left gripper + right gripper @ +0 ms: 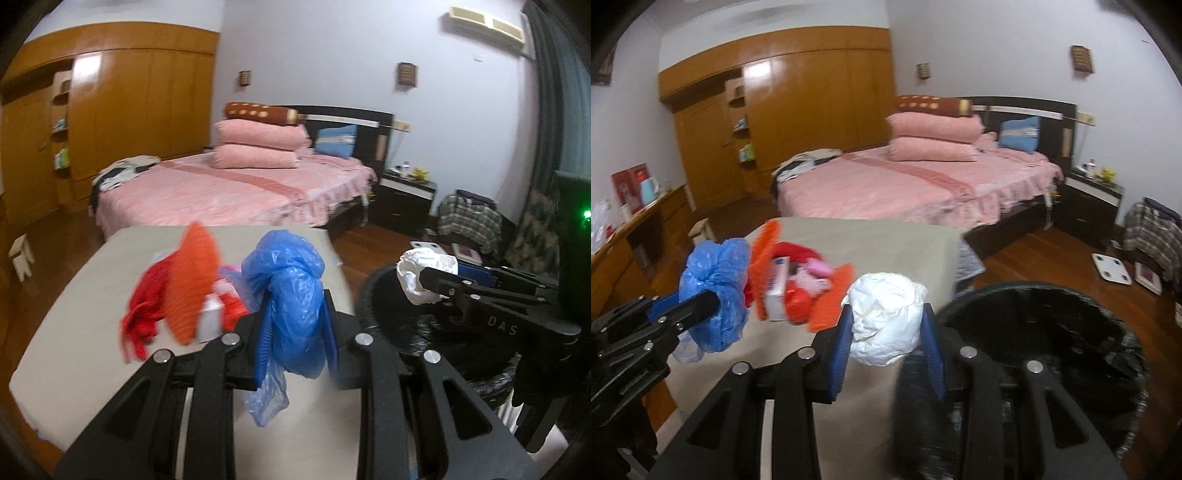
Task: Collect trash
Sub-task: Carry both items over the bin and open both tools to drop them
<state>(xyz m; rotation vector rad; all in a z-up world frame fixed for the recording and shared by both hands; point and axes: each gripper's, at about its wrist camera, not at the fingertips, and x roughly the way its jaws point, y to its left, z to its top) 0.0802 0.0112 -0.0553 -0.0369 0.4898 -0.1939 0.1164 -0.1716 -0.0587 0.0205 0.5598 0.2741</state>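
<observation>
- While the left gripper [295,317] squeezes the blue bag [291,295] mid-frame, it looks soft, light and slippery.
- The right gripper [886,332] pinches the white wad [886,317] beside the bin [1052,295], lower right.

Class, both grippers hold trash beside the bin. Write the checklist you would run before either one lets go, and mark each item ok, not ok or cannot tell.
1. Left gripper shut on blue bag: ok.
2. Right gripper shut on white wad: ok.
3. Bin open, black liner in place: ok.
4. White wad over the bin mouth: ok in the left view, at the rim.
5. Blue bag over the bin: not ok, it hangs above the table.
6. Room left in the bin: cannot tell, inside too dark.
</observation>
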